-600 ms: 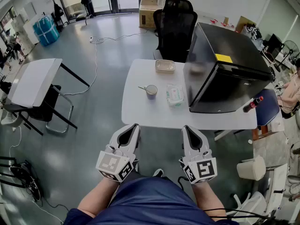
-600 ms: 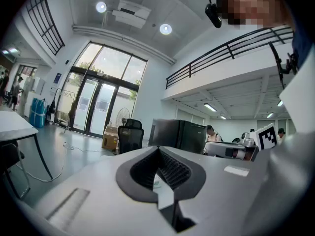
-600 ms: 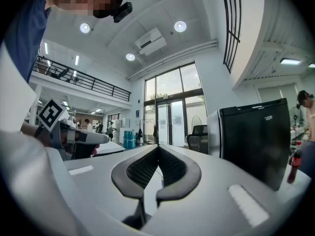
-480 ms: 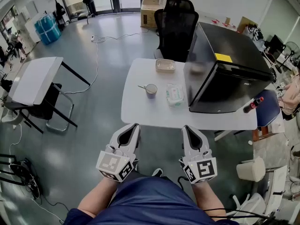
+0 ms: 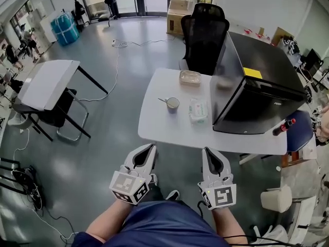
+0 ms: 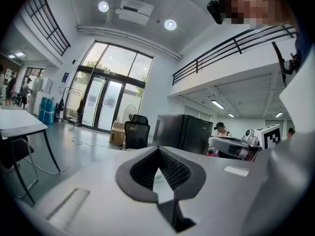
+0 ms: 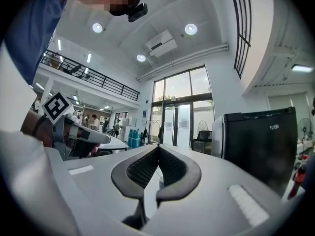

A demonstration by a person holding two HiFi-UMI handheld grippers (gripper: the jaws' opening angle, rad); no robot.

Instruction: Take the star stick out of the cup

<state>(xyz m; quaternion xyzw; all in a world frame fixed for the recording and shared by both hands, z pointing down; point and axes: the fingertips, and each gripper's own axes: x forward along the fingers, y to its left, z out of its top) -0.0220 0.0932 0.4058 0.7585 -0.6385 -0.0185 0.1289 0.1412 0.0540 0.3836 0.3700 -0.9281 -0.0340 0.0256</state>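
While both grippers hang low over the grey floor (image 5: pixel 105 138), short of the desk's (image 5: pixel 154 125) 6 o'clock edge, neither touches anything on it. The left gripper (image 5: pixel 148 149) has its fingers closed tip to tip with nothing between them; its own view shows the ribbed pads meeting at a point. The right gripper (image 5: pixel 209 152) is the same: fingers pressed together at the tips and empty. They sit side by side, well apart, both pointing toward 12 o'clock.

On the white desk, the cup (image 5: pixel 172 105) stands upright toward the 9 o'clock half, well apart from both grippers. The star stick (image 5: pixel 163 100) rests in the cup and leans out over its rim toward 10 o'clock; its end is too small to make out. Just beside the cup at 3 o'clock lies a packet of wipes (image 5: pixel 198 111). At 1 o'clock from the cup, near the far edge, sits a shallow food container (image 5: pixel 189 77). A black cabinet (image 5: pixel 259 89) fills the 3 o'clock part of the desk. Beyond the desk at 12 o'clock stands a black office chair (image 5: pixel 205 32). Off at 9 o'clock is a second grey table (image 5: pixel 49 82).
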